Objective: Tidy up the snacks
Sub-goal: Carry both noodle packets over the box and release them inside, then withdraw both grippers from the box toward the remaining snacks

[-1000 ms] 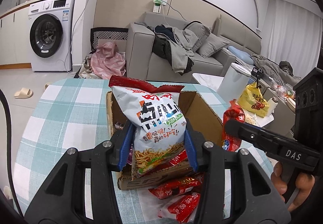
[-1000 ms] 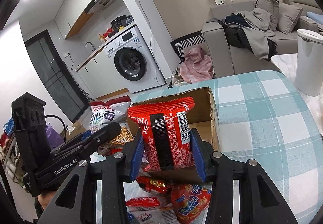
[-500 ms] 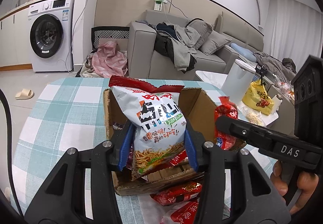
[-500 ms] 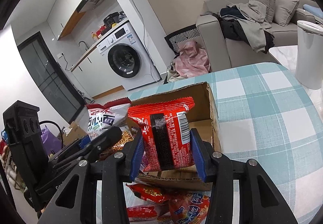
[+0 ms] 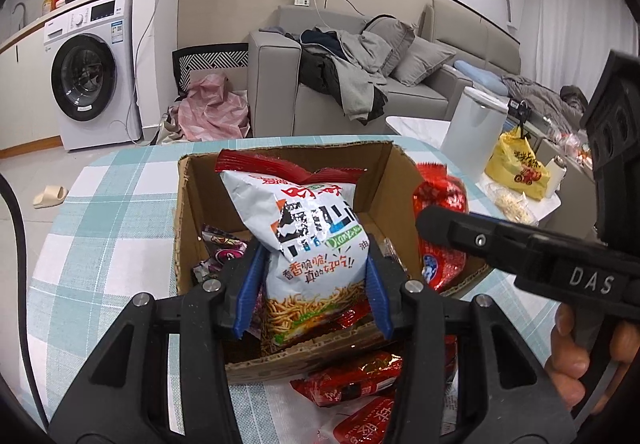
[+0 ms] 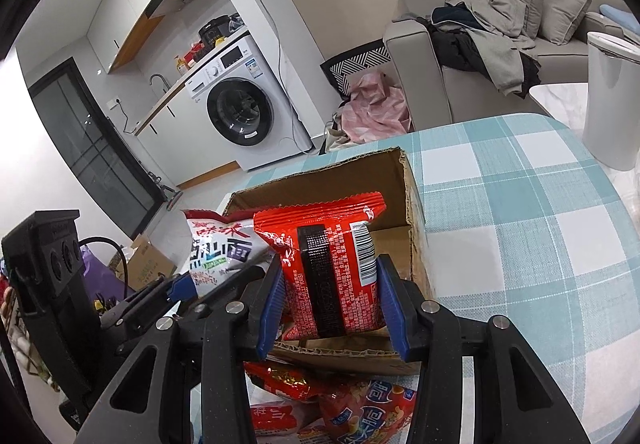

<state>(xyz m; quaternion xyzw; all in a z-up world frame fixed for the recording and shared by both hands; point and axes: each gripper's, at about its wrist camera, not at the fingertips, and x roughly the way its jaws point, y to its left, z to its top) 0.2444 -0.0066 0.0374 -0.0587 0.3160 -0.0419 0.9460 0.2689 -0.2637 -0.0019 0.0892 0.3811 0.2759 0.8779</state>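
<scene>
— What's each claw got?
— Left gripper (image 5: pixel 312 292) clenches a white noodle bag (image 5: pixel 308 240) upright over the cardboard box (image 5: pixel 182 228); right gripper (image 6: pixel 331 306) pinches a red packet (image 6: pixel 328 268) at the box's near edge.
— Around them?
— Loose red snack packs (image 5: pixel 352 384) before the box (on the checked tablecloth (image 6: pixel 540 244)).

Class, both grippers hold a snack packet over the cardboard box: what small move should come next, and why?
Probably lower the white noodle bag, clamped in the left gripper, into the cardboard box and release it: it already hangs over the open box, which has room.
</scene>
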